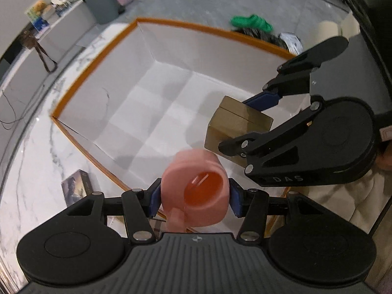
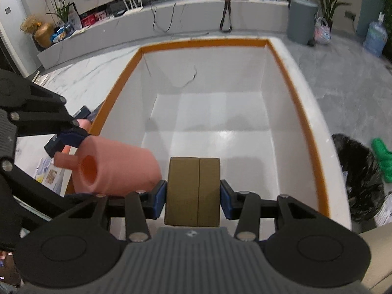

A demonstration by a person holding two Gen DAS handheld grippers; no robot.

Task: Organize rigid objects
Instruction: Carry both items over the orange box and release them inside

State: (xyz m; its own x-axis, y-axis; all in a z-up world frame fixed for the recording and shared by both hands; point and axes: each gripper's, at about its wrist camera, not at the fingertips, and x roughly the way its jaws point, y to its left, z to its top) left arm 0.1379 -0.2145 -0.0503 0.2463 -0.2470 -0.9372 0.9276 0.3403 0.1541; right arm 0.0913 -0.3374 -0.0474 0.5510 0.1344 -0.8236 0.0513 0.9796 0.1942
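Observation:
My left gripper (image 1: 194, 199) is shut on a pink cup (image 1: 196, 191), held on its side over the near rim of a big white box with an orange rim (image 1: 98, 56). In the right wrist view the cup (image 2: 115, 169) shows at the left, with the left gripper (image 2: 66, 142) on it. My right gripper (image 2: 192, 197) is shut on a small brown cardboard box (image 2: 193, 191) and holds it above the white box's (image 2: 316, 152) inside. That brown box (image 1: 235, 127) and the right gripper (image 1: 245, 122) also show in the left wrist view.
The white box stands on a marble table (image 1: 31, 152). A small dark printed box (image 1: 76, 188) lies on the table left of it. A black bin bag (image 2: 360, 171) and green cloth (image 2: 382, 156) are to the right. A grey bin (image 2: 301, 19) stands behind.

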